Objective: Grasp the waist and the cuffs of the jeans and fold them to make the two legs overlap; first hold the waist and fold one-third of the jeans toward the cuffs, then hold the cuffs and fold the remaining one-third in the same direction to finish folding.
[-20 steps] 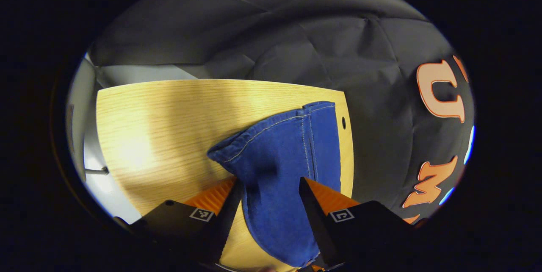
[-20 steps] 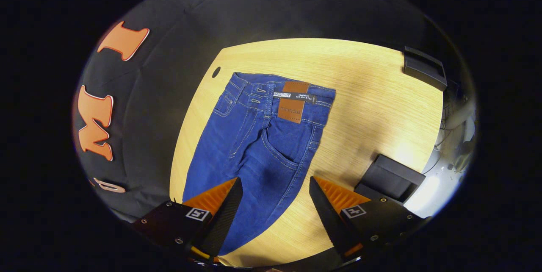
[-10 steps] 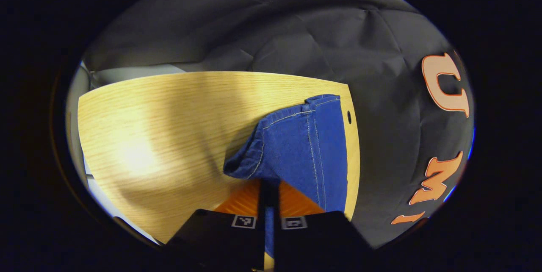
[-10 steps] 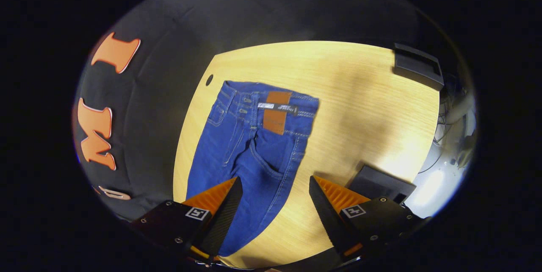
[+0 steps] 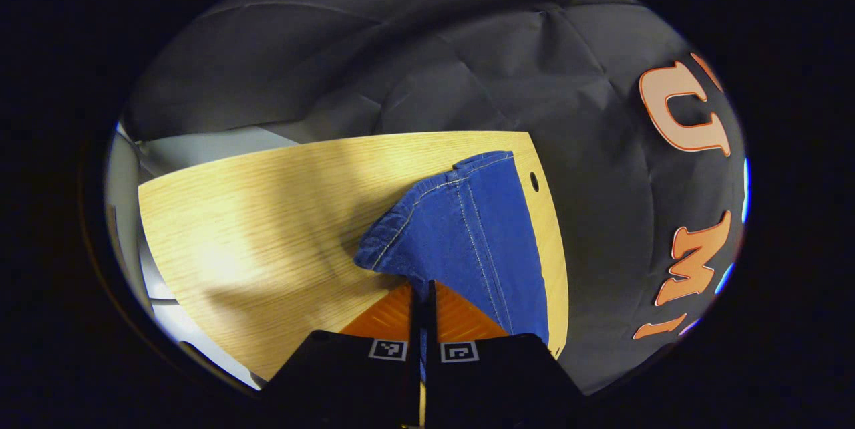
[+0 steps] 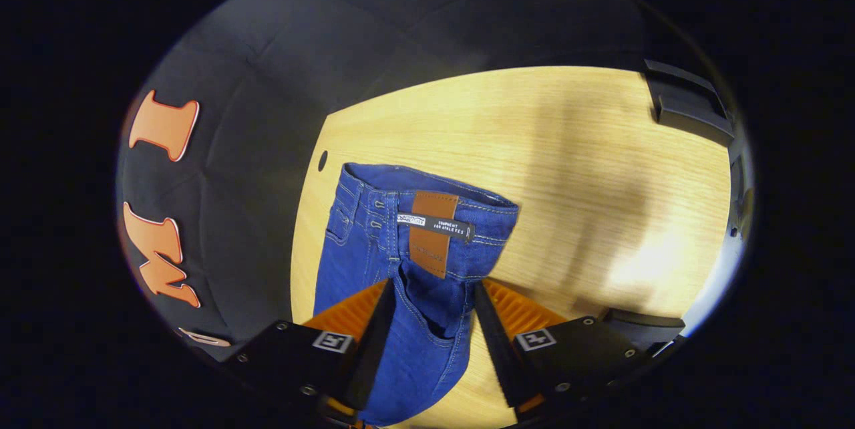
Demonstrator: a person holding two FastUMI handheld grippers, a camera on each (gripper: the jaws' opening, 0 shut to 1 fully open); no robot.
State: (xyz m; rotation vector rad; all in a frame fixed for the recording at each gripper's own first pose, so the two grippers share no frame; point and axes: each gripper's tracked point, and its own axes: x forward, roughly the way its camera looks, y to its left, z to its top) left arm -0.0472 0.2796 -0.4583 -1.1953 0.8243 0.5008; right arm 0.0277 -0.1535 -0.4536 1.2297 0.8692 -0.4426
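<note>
Blue jeans lie on the wooden table along its left edge. Their waist with a brown leather patch is just ahead of my right gripper. That gripper is open, and the hip part of the jeans lies between its fingers. In the left gripper view the cuff end of the jeans is bunched and raised off the table. My left gripper is shut on the denim just behind the cuffs.
A black box sits at the table's far right, and another black box is near my right gripper. A small round hole is near the table edge beside the waist. The booth's black cloth hangs behind the table.
My left gripper closed on the leg fabric near the cuffs and lifted it a little. My right gripper moved in toward the waist, and its fingers narrowed slightly around the hip.
</note>
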